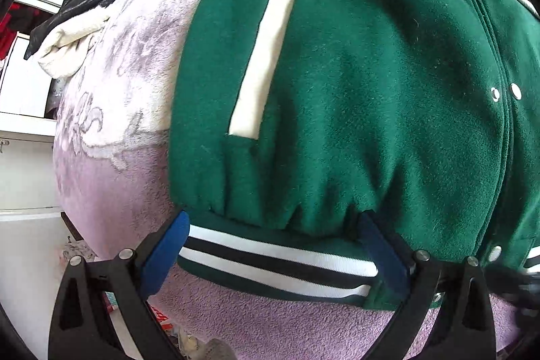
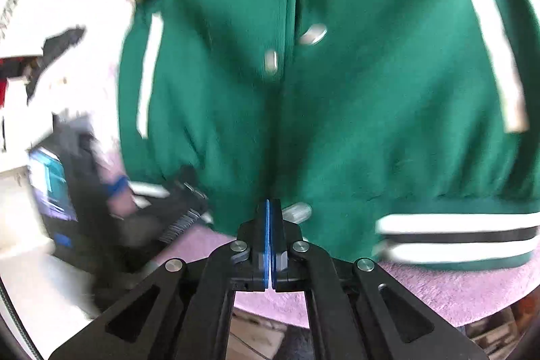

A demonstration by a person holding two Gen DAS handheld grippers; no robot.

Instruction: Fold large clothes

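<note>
A green varsity jacket (image 1: 371,90) with cream pocket trims, snap buttons and a striped hem band (image 1: 276,262) lies front-up on a pink fleece blanket (image 1: 111,164). My left gripper (image 1: 273,218) is open, its blue pads straddling the hem band at the jacket's lower left corner. In the blurred right wrist view the jacket (image 2: 337,90) fills the frame. My right gripper (image 2: 271,204) is shut, its pads pressed together at the hem by the button placket; no cloth shows between them.
A cream and black garment (image 1: 67,32) lies at the blanket's far left edge. White furniture (image 1: 23,171) stands left of the bed. The left gripper (image 2: 152,211) shows blurred at the jacket's left corner. Clutter lies on the floor below.
</note>
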